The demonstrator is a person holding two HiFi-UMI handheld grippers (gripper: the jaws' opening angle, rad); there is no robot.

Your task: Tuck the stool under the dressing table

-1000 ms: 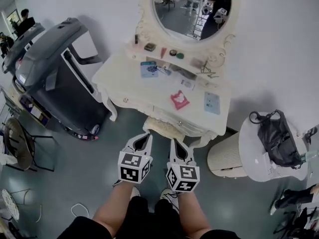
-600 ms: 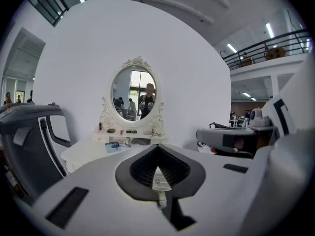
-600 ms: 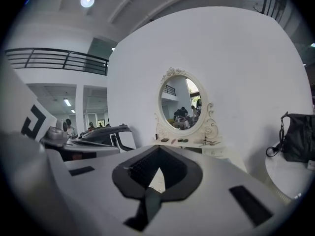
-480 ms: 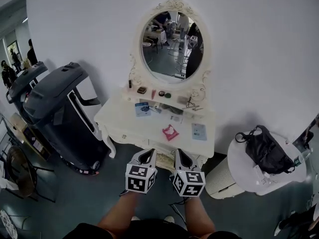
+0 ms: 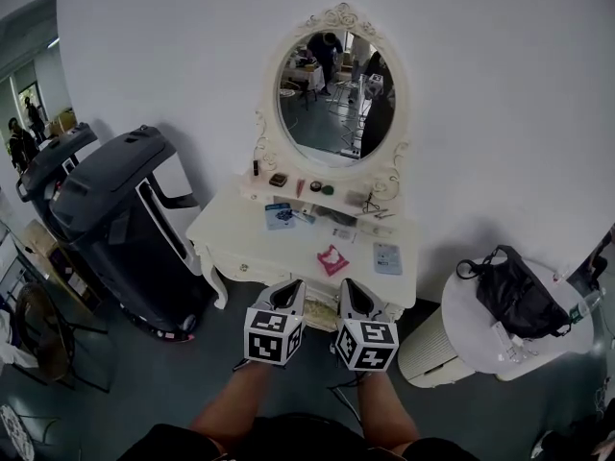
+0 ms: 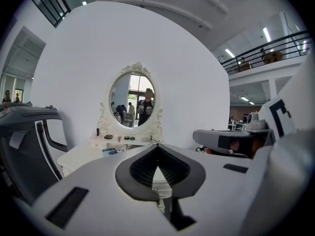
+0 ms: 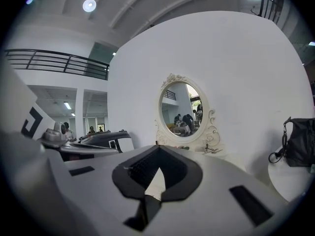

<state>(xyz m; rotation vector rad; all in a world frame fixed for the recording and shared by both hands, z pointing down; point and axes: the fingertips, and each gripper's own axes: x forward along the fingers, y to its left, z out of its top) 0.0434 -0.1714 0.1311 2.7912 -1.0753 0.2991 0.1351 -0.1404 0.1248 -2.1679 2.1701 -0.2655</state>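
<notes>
The cream dressing table (image 5: 235, 246) with its oval mirror (image 5: 333, 99) stands against the white wall. Only a sliver of the cream stool (image 5: 322, 319) shows under the table's front edge, between my two grippers. My left gripper (image 5: 288, 293) and right gripper (image 5: 350, 292) hang side by side just before that edge, both shut and holding nothing. In the left gripper view the shut left gripper (image 6: 158, 154) points at the table (image 6: 78, 155) and mirror (image 6: 132, 102). The right gripper view shows the right gripper (image 7: 158, 154) shut below the mirror (image 7: 180, 113).
A large black machine (image 5: 106, 219) stands left of the table. To the right are a ribbed white bin (image 5: 430, 346) and a round white side table (image 5: 480, 339) with a black bag (image 5: 514, 291). A dark chair (image 5: 38, 327) sits far left.
Both grippers have risen together from floor level to the table's front edge. The head view has tilted up, so the whole mirror shows and most of the stool has dropped behind the grippers.
</notes>
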